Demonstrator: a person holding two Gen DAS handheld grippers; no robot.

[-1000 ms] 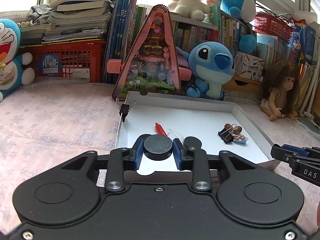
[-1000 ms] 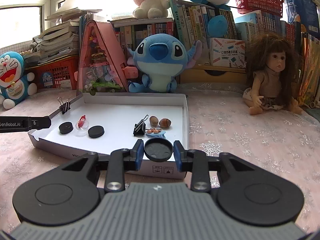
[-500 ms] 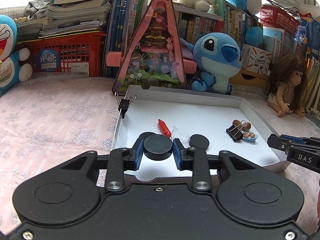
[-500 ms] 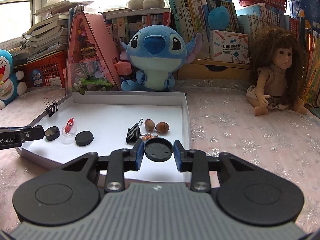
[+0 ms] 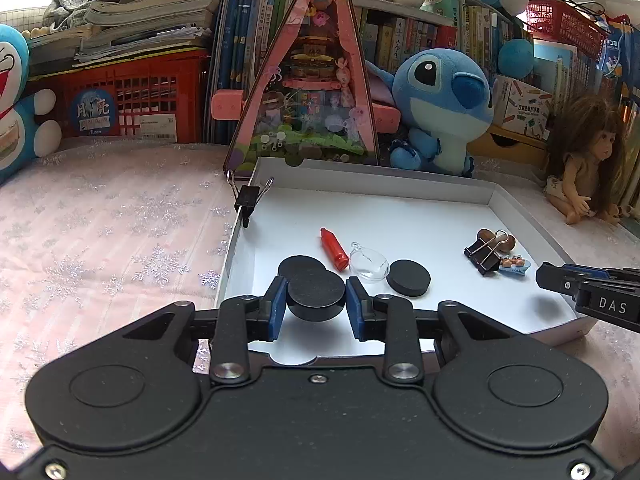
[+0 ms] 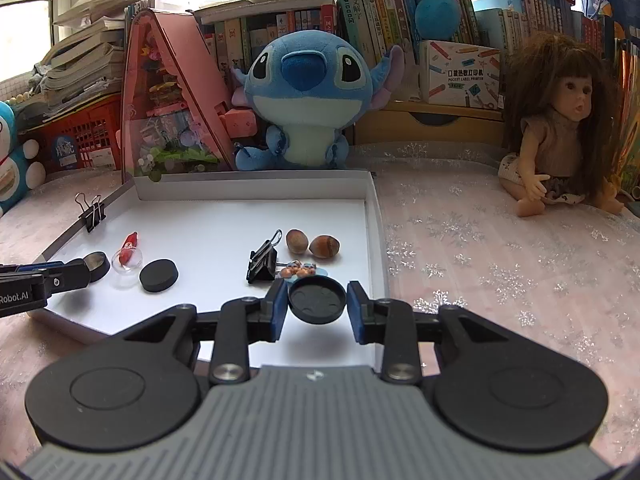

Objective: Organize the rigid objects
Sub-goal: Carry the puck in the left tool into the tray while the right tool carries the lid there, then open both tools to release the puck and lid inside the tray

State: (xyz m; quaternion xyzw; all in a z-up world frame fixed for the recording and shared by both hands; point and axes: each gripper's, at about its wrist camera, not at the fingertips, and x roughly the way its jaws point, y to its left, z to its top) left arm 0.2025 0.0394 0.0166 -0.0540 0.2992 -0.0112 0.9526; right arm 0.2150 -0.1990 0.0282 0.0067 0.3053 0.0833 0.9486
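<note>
Bright daylight pours from behind the bookshelf (image 6: 400, 20), blowing out the top; fisheye bends edges; soft shadows under the white tray (image 5: 400, 188).

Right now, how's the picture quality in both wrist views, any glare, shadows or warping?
Left wrist view: the window behind the stacked books is blown out white; fisheye bends the white shallow cardboard tray; soft shadow under the black round disc held in the left gripper. Right wrist view: the same overexposed backlight, curved edges, foreground sharp.

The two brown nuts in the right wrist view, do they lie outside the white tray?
No, both brown nuts lie inside the white tray, near its right wall.
</note>
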